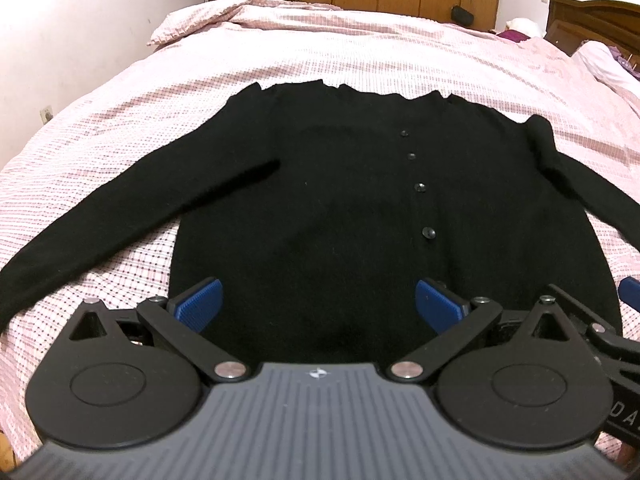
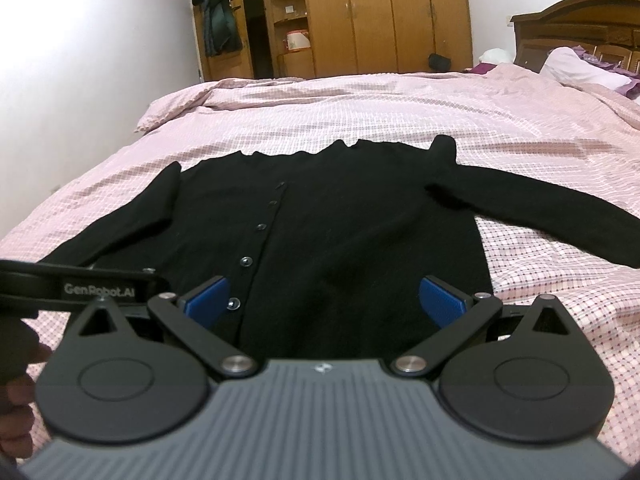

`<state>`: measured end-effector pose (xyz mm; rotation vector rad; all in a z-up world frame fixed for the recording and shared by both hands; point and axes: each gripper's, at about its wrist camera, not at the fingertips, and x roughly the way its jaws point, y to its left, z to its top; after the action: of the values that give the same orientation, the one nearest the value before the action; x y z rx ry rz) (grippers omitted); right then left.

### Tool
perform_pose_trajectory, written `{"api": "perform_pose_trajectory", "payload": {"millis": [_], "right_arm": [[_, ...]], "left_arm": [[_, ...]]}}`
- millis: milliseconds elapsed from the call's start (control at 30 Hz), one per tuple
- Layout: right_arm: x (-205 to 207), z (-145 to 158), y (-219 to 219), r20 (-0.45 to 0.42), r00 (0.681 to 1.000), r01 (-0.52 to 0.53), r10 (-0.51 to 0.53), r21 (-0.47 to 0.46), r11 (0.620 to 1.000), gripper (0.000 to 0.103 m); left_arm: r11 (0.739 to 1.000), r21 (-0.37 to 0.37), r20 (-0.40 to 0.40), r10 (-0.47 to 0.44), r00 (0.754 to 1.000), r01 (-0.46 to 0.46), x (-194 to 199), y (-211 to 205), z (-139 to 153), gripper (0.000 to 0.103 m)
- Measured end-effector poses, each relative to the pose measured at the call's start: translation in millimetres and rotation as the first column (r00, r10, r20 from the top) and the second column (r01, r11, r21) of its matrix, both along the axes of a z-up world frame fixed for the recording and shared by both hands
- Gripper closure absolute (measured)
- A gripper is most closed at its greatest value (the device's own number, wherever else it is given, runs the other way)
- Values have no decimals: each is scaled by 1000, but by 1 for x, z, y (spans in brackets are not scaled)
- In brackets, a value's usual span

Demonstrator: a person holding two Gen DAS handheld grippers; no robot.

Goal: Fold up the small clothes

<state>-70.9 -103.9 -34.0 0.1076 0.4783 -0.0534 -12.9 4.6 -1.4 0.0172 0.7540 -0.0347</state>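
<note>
A black buttoned cardigan [image 1: 340, 200] lies flat on the bed, collar at the far side, hem toward me, both sleeves spread out to the sides. It also shows in the right wrist view [image 2: 360, 232]. My left gripper [image 1: 318, 300] is open and empty, hovering over the hem on the left half. My right gripper [image 2: 324, 300] is open and empty over the hem on the right half. The left sleeve [image 1: 120, 224] stretches down-left; the right sleeve [image 2: 552, 208] stretches right. A row of buttons [image 1: 418, 187] runs down the front.
The bed has a pink checked cover [image 1: 360, 52], bunched at the far end [image 2: 208, 96]. Pillows [image 2: 580, 68] and a wooden headboard [image 2: 580, 28] are at the right. Wooden wardrobes [image 2: 380, 16] stand behind. The left gripper's body [image 2: 80, 286] shows at the right wrist view's left edge.
</note>
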Motion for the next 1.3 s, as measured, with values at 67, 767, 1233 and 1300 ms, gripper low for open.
{"api": "perform_pose_trajectory", "payload": {"millis": [67, 767, 1233, 1300], "right_arm": [[2, -1, -1, -2, 1000, -8, 8, 5, 1000, 0], [49, 21, -97, -23, 993, 119, -117, 150, 981, 0], [91, -14, -199, -151, 925, 376, -348, 246, 893, 0], [95, -22, -212, -180, 913, 404, -366, 280, 871, 0]], "left_arm": [[1000, 4, 0, -1, 1000, 1, 2, 1, -1, 0], [997, 12, 3, -78, 997, 78, 60, -11, 21, 0], [995, 45, -25, -85, 996, 86, 124, -38, 10, 0], [996, 31, -33, -87, 996, 88, 133, -40, 7, 0]]}}
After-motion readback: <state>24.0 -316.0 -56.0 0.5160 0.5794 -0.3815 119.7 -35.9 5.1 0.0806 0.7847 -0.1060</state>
